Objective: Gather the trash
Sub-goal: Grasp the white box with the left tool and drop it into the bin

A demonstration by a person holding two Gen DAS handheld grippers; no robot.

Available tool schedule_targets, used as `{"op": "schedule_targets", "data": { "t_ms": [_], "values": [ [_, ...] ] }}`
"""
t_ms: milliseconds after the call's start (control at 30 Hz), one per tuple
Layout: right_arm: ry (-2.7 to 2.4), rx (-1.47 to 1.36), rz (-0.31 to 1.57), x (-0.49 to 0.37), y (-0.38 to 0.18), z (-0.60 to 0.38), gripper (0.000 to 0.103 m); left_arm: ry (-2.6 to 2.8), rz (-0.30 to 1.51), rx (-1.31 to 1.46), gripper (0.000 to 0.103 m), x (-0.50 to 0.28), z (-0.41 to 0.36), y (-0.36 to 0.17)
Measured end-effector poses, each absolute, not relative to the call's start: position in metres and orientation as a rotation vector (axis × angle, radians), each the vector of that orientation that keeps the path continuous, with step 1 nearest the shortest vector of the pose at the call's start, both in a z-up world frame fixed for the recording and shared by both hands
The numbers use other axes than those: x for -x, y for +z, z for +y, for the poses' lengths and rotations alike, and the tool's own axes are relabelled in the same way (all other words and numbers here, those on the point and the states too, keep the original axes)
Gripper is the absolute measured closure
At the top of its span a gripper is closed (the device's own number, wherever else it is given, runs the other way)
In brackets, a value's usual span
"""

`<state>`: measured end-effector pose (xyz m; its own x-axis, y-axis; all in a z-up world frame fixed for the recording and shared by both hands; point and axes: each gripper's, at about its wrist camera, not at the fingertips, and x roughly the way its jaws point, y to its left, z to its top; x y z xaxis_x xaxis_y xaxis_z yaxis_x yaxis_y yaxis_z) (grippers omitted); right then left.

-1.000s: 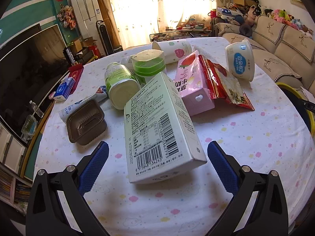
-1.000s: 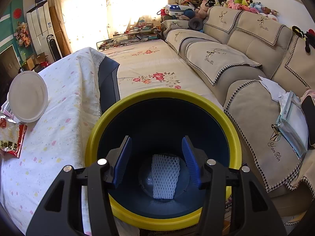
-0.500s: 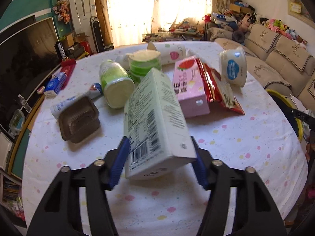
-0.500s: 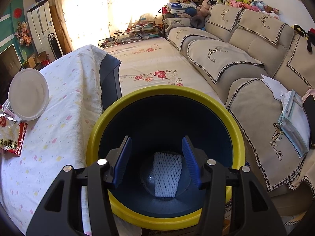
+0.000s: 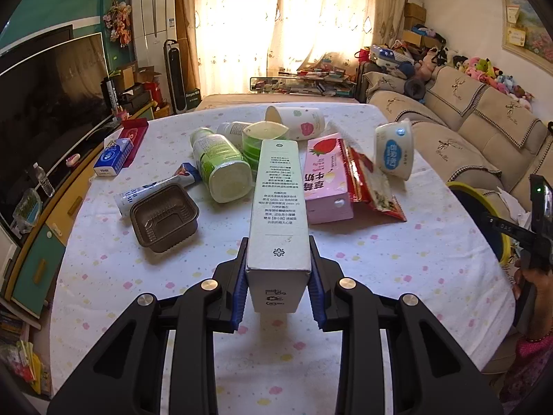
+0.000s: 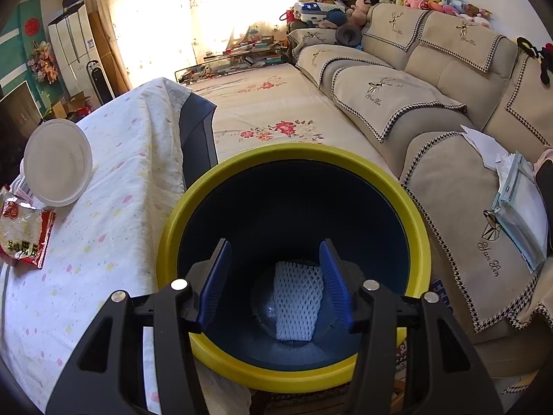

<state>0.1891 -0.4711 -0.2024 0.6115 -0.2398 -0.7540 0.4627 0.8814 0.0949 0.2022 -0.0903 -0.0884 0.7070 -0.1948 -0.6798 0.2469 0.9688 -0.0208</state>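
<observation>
Now left gripper [image 5: 278, 283] fingers are closing on the carton [image 5: 279, 214], hiding its sides; right gripper [image 6: 275, 282] spread, empty

Left wrist view: low and close over the near edge of the table [image 5: 397, 276], facing slantwise down its length toward the curtained window [image 5: 276, 27], sofa [image 5: 484, 128] along the right; right wrist view: beside the table's edge, tilted steeply down into the yellow-rimmed bin [image 6: 293, 159], very near. Shared by both: the flowered tablecloth, white tub [image 5: 394, 150] [image 6: 57, 162], red packet [image 5: 373, 186] [image 6: 24, 235], bin rim [image 5: 463, 186], sofa and window.
</observation>
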Motion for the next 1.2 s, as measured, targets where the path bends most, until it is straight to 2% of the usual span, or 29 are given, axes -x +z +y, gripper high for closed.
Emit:
{"op": "schedule_targets", "data": {
  "t_ms": [333, 633, 900, 1200],
  "values": [
    [-0.424, -0.32, 0.761, -0.16, -0.184, -0.481, 0.052, -0.388, 0.678, -0.076, 0.073, -0.179, -0.125, -0.047],
    [-0.493, -0.37, 0.705, -0.125, -0.173, -0.513, 0.052, -0.66, 0.697, -0.121, 0.073, -0.193, -0.231, -0.037],
    [-0.536, -0.43, 0.693, -0.102, -0.174, -0.547, 0.052, -0.868, 0.761, -0.184, 0.073, -0.209, -0.351, -0.058],
    [-0.56, -0.468, 0.684, -0.085, -0.176, -0.564, 0.051, -0.899, 0.812, -0.289, 0.072, -0.23, -0.449, -0.102]
  ]
}}
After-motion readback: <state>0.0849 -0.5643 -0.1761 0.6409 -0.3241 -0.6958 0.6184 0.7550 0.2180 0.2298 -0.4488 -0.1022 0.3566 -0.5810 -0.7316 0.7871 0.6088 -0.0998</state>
